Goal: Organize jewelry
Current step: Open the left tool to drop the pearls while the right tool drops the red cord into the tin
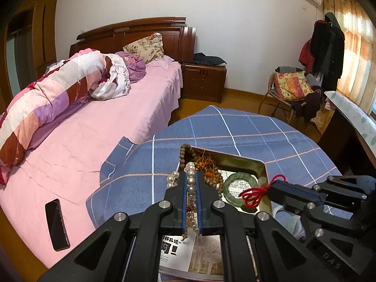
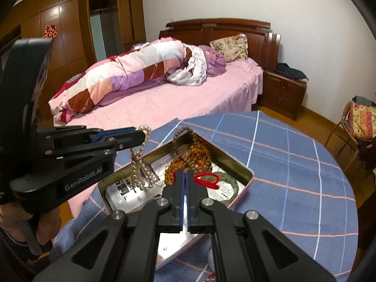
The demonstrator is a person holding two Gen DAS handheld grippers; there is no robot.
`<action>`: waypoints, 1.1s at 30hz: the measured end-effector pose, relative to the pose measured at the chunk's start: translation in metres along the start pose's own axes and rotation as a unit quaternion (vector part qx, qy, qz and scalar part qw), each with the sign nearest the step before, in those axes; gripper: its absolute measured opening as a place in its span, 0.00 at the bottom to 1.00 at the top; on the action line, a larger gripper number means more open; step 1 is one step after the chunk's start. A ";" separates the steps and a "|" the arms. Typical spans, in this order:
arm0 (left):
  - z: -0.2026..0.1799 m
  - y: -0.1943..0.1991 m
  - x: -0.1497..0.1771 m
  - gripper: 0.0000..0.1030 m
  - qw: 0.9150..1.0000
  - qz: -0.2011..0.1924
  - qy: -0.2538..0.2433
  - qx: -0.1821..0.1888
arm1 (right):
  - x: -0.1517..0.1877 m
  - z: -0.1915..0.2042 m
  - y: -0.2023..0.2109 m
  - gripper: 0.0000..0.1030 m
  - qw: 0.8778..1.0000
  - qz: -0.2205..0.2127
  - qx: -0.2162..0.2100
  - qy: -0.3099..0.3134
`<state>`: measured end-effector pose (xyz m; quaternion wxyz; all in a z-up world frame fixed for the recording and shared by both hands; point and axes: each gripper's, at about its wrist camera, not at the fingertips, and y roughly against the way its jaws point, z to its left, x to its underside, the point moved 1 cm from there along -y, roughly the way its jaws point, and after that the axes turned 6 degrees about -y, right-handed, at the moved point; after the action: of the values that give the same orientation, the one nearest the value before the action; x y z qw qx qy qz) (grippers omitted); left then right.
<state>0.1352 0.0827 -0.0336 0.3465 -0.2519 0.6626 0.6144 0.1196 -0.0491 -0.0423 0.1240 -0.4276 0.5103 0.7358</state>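
A metal tin (image 1: 264, 165) (image 2: 246, 176) sits open on the blue plaid table. My left gripper (image 1: 190, 176) (image 2: 141, 136) is shut on a pearl necklace (image 1: 191, 183) (image 2: 141, 171), which dangles above the tin's left part. My right gripper (image 2: 186, 176) (image 1: 268, 189) is shut on a red string cord (image 2: 208, 179) (image 1: 255, 193) above the tin. Inside lie brown wooden beads (image 1: 213, 182) (image 2: 188, 159), an orange tangle (image 1: 206, 162) (image 2: 199, 150) and a green jade bangle (image 1: 239, 188) (image 2: 230, 181). A strand of wooden beads (image 1: 183, 152) drapes over the tin's far corner.
The blue plaid cloth (image 1: 235, 129) (image 2: 293, 164) covers the round table. A pink bed (image 1: 94, 129) lies to the left with a black phone (image 1: 57, 224) near its edge. A chair with clothes (image 1: 291, 89) and a desk edge (image 1: 352, 117) stand at the right.
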 end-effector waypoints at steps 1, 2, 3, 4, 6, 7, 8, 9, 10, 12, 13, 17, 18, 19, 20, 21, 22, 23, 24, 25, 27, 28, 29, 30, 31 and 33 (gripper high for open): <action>0.001 -0.002 0.001 0.05 1.000 0.003 0.000 0.000 | 0.002 0.000 -0.005 0.02 1.000 0.007 0.000 -0.001; 0.001 -0.004 0.002 0.05 1.000 0.005 0.001 0.001 | 0.003 0.000 -0.008 0.02 1.000 0.011 -0.001 -0.003; 0.001 -0.006 0.003 0.05 1.000 0.007 0.000 0.002 | 0.005 -0.001 -0.011 0.02 1.000 0.016 -0.002 -0.006; 0.001 -0.008 0.004 0.05 1.000 0.010 0.000 0.000 | 0.007 -0.002 -0.014 0.02 1.000 0.021 -0.002 -0.009; 0.000 -0.013 0.007 0.05 1.000 0.016 -0.003 -0.001 | 0.010 -0.004 -0.020 0.02 1.000 0.029 0.000 -0.011; 0.000 -0.016 0.008 0.05 1.000 0.018 -0.004 -0.003 | 0.012 -0.004 -0.023 0.02 0.999 0.035 0.001 -0.010; 0.000 -0.019 0.009 0.05 1.000 0.022 -0.005 -0.005 | 0.014 -0.004 -0.025 0.02 0.999 0.037 0.003 -0.010; -0.001 -0.021 0.011 0.05 1.000 0.027 -0.008 -0.008 | 0.016 -0.005 -0.028 0.02 0.999 0.041 0.005 -0.010; -0.001 -0.024 0.013 0.06 0.999 0.030 -0.009 -0.012 | 0.017 -0.006 -0.030 0.02 0.999 0.045 0.006 -0.011; -0.002 -0.029 0.016 0.06 0.999 0.036 -0.013 -0.018 | 0.020 -0.008 -0.031 0.02 0.999 0.049 0.008 -0.013; -0.002 -0.032 0.017 0.06 0.999 0.041 -0.016 -0.020 | 0.021 -0.009 -0.033 0.03 0.999 0.052 0.009 -0.013; -0.002 -0.038 0.021 0.09 0.998 0.054 -0.019 -0.020 | 0.025 -0.017 -0.033 0.09 0.998 0.056 0.012 -0.026; -0.003 -0.037 0.021 0.18 0.998 0.055 -0.020 -0.020 | 0.025 -0.020 -0.031 0.23 0.998 0.056 0.011 -0.031; -0.005 -0.034 0.021 0.25 0.998 0.052 -0.023 -0.024 | 0.025 -0.023 -0.028 0.43 0.998 0.053 0.007 -0.038; -0.007 -0.030 0.020 0.47 0.998 0.042 -0.027 -0.030 | 0.026 -0.025 -0.023 0.50 0.998 0.045 0.000 -0.042; -0.009 -0.023 0.020 0.70 0.998 0.027 -0.032 -0.039 | 0.026 -0.028 -0.018 0.58 0.998 0.038 -0.001 -0.047; -0.011 -0.018 0.019 0.77 0.998 0.015 -0.034 -0.047 | 0.026 -0.032 -0.011 0.58 0.998 0.034 0.004 -0.050; -0.013 -0.012 0.018 0.79 0.998 0.001 -0.035 -0.049 | 0.027 -0.035 -0.006 0.58 0.998 0.032 0.006 -0.051; -0.016 -0.006 0.017 0.79 0.998 -0.006 -0.038 -0.041 | 0.028 -0.039 -0.001 0.58 0.998 0.030 0.006 -0.054; -0.017 -0.004 0.016 0.79 0.999 -0.006 -0.039 -0.037 | 0.030 -0.044 0.005 0.58 0.998 0.028 0.008 -0.058; -0.021 0.003 0.018 0.79 0.998 -0.011 -0.036 -0.042 | 0.033 -0.059 0.019 0.58 0.997 0.025 0.020 -0.071; -0.023 0.005 0.019 0.79 0.998 -0.014 -0.036 -0.043 | 0.037 -0.066 0.025 0.58 0.996 0.025 0.028 -0.077; -0.025 0.007 0.021 0.79 0.998 -0.014 -0.035 -0.043 | 0.042 -0.075 0.032 0.58 0.995 0.026 0.041 -0.086; -0.028 0.008 0.023 0.79 0.998 -0.014 -0.033 -0.044 | 0.047 -0.083 0.037 0.58 0.994 0.027 0.053 -0.092; -0.032 0.009 0.026 0.79 0.998 -0.012 -0.032 -0.043 | 0.051 -0.088 0.041 0.58 0.993 0.029 0.062 -0.096; -0.040 0.011 0.031 0.79 0.999 -0.006 -0.029 -0.045 | 0.062 -0.100 0.049 0.58 0.991 0.035 0.075 -0.106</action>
<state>0.1016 0.0468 -0.0500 0.3571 -0.2535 0.6225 0.6487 0.1019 -0.1721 -0.0683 0.1833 -0.3185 0.5622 0.7408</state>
